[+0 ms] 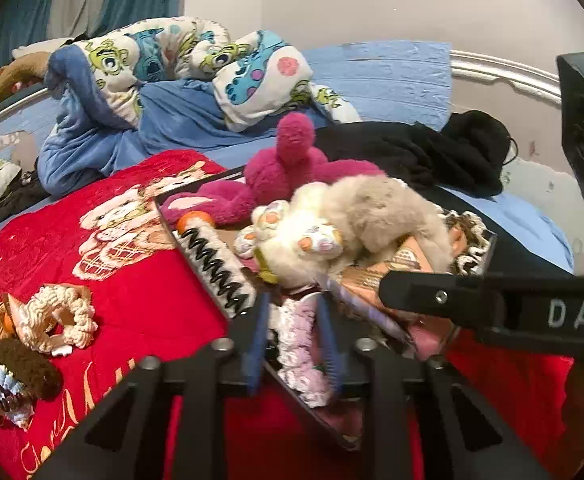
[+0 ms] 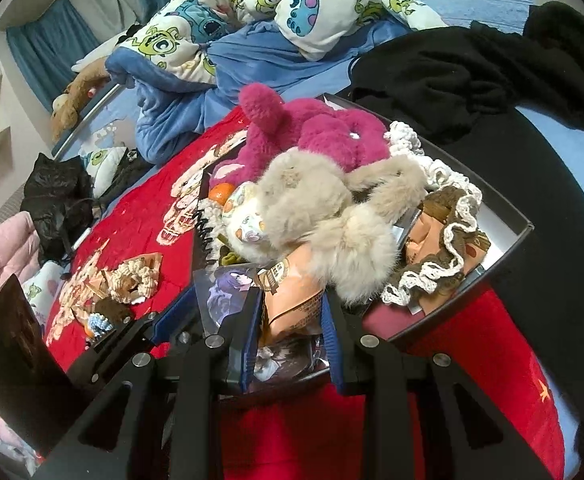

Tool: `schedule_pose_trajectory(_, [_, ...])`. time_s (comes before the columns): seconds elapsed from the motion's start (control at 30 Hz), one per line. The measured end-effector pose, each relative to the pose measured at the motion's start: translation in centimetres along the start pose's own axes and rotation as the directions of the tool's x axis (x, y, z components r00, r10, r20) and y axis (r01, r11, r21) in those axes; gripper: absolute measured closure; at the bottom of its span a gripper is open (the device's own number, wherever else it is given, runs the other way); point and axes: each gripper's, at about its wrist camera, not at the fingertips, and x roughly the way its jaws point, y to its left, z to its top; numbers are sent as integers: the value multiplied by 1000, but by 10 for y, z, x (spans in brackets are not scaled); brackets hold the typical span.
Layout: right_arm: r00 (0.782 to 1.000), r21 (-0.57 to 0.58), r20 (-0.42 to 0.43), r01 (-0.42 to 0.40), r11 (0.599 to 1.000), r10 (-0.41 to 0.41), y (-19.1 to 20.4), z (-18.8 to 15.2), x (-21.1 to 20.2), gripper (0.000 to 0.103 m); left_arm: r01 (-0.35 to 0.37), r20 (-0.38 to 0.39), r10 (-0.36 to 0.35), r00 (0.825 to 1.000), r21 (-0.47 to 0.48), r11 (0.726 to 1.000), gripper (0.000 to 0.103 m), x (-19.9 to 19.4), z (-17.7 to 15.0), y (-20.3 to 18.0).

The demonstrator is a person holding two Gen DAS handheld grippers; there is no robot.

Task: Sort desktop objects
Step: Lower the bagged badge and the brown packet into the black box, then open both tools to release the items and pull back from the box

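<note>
Your left gripper [image 1: 294,344] has its blue fingers [image 1: 257,344] standing apart around a pale pink crocheted scrunchie [image 1: 298,344] at the near corner of the black shallow tray [image 1: 488,256]; whether the pads press it you cannot tell. Your right gripper [image 2: 292,344] has its fingers narrowly set on an orange-brown foil snack packet [image 2: 292,304] in the same tray. A beige plush toy [image 2: 312,208] and a magenta plush toy [image 2: 316,132] lie heaped in the tray. A cream knitted scrunchie [image 1: 61,320] lies apart on the red blanket [image 1: 131,300].
</note>
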Motion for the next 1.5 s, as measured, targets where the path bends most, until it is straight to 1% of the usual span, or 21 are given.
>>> schedule_pose_trajectory(0.03, [1000, 8, 6, -3, 1000, 3, -1, 0, -1, 74, 11, -2, -11, 1000, 2, 1000, 68, -1, 0, 0])
schedule_pose_trajectory(0.1, [1000, 17, 10, -7, 1000, 7, -2, 0, -4, 73, 32, -4, -32, 999, 4, 999, 57, -2, -1, -1])
schedule_pose_trajectory(0.13, [1000, 19, 13, -10, 1000, 9, -2, 0, -6, 72, 37, -3, -37, 999, 9, 999, 54, -3, -1, -2])
schedule_pose_trajectory(0.17, [1000, 19, 17, -9, 1000, 9, -2, 0, -7, 71, 40, 0, -40, 999, 14, 999, 48, -3, -1, -4])
schedule_pose_trajectory(0.2, [1000, 22, 24, -4, 1000, 4, -3, 1, -9, 68, 36, 4, -36, 999, 21, 999, 37, -4, -1, -5])
schedule_pose_trajectory(0.23, [999, 28, 35, -6, 1000, 5, -3, 1, -12, 65, 11, 13, -12, 1000, 26, 1000, 26, -6, -1, -6])
schedule_pose_trajectory(0.27, [999, 34, 45, -8, 999, 6, -3, 2, -14, 57, -20, 23, 19, 1000, 22, 1000, 2, -8, -2, -6])
schedule_pose_trajectory(0.3, [998, 45, 57, -7, 999, 5, -5, 3, -16, 41, -21, 40, 20, 999, 12, 1000, 0, -12, -2, -4])
schedule_pose_trajectory(0.33, [997, 59, 71, -16, 998, 12, -6, 4, -19, 32, -1, 58, 1, 998, -6, 1000, 0, -17, -1, 0])
schedule_pose_trajectory(0.37, [996, 77, 82, -40, 996, 34, -9, 5, -22, 17, 9, 68, -7, 998, -20, 1000, 0, -20, 0, 4])
schedule_pose_trajectory(0.4, [995, 96, 89, -62, 993, 54, -11, 6, -24, 10, 16, 72, -13, 997, -35, 999, 0, -21, 0, 7])
schedule_pose_trajectory(0.47, [988, 125, 119, -109, 986, 94, -13, 8, -29, 8, 20, 67, -16, 998, -62, 998, 0, -21, 0, 13])
schedule_pose_trajectory(0.5, [987, 134, 129, -118, 984, 101, -14, 8, -31, 0, 22, 63, -18, 998, -69, 997, 0, -21, 0, 15])
schedule_pose_trajectory(0.57, [985, 142, 139, -124, 982, 104, -14, 9, -33, 0, 25, 64, -20, 998, -74, 997, 0, -22, -1, 16])
schedule_pose_trajectory(0.7, [986, 139, 151, -94, 986, 72, -11, 10, -34, 0, 20, 85, -14, 996, -72, 997, 0, -26, 0, 15])
schedule_pose_trajectory(0.97, [987, 135, 155, -72, 988, 51, -12, 9, -37, 0, 28, 94, -20, 995, -82, 996, 0, -25, 0, 17])
schedule_pose_trajectory(1.2, [982, 147, 172, -100, 984, 74, -8, 10, -39, 0, 37, 78, -28, 997, -109, 993, 0, -24, -2, 22])
schedule_pose_trajectory(1.4, [983, 105, 168, -89, 990, 71, 8, 8, -39, 0, 57, 71, -48, 996, -123, 991, 0, -29, -5, 26])
schedule_pose_trajectory(1.5, [982, 88, 166, -100, 991, 84, 14, 7, -39, 0, 63, 63, -54, 997, -141, 988, 0, -36, -9, 32])
